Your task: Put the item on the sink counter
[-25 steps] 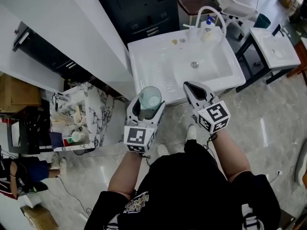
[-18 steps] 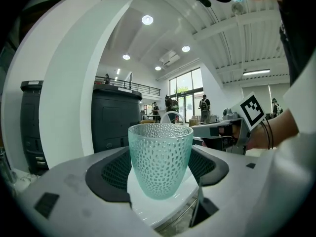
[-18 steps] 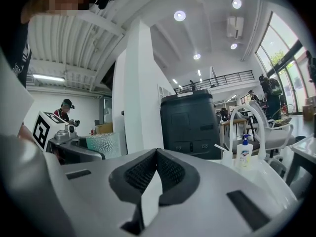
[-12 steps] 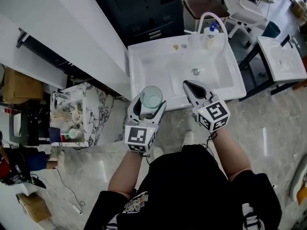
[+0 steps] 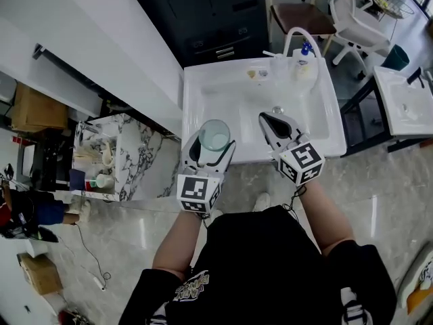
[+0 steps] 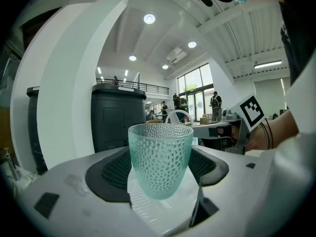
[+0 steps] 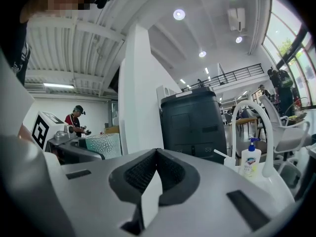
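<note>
A pale green dimpled glass [image 5: 214, 138] stands upright between the jaws of my left gripper [image 5: 211, 147], which is shut on it, over the front left edge of the white sink counter [image 5: 193, 93]. In the left gripper view the glass [image 6: 160, 157] fills the middle, pinched at its lower sides. My right gripper [image 5: 274, 124] hovers over the sink's front edge to the right, shut with nothing in it; its pads [image 7: 148, 194] meet. The glass [image 7: 103, 144] also shows at the left of the right gripper view.
A white curved faucet [image 5: 295, 34], a soap bottle [image 5: 303, 65] and a small dish stand at the sink's back rim. A dark cabinet [image 5: 210, 19] lies behind. A marble shelf unit [image 5: 111, 158] sits left, a second sink [image 5: 404, 103] and a chair right.
Both grippers, with the glass still held, have come forward from in front of the sink to over its front edge. Their poses toward each other are unchanged.
</note>
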The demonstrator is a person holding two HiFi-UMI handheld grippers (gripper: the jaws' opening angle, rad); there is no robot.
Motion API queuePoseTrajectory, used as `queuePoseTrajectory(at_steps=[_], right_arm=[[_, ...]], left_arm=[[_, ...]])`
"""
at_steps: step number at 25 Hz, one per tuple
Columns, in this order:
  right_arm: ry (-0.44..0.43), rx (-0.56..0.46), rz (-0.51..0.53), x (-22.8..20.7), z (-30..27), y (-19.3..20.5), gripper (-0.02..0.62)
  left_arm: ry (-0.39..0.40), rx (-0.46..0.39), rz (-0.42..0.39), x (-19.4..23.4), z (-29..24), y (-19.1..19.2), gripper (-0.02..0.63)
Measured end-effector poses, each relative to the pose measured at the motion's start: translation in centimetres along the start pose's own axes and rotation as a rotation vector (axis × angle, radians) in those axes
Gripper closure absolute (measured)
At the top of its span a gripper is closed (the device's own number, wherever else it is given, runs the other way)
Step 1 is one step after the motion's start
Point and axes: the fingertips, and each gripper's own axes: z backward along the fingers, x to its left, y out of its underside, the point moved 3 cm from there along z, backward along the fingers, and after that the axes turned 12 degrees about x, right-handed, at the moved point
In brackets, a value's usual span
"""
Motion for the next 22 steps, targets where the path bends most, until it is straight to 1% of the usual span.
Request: queuePoseTrajectory(at_steps=[6, 12, 22], right_arm=[[-0.034, -0.003, 0.013, -1.6, -0.2, -0.5, 0.541], [-0.046, -0.005, 0.015, -2.4, 0.0, -0.8, 0.541], [-0.024, -0.001, 0.008, -3.4, -0.8, -0.9, 0.541]], left_arm=[[-0.036, -0.007, -0.005, -0.5, -1.1, -1.3, 0.272], [-0.052, 0.005, 0.007, -0.5, -2.1, -1.3, 0.272], [-0.033, 0.012, 0.012, 0.4, -4.6, -1.2, 0.272]])
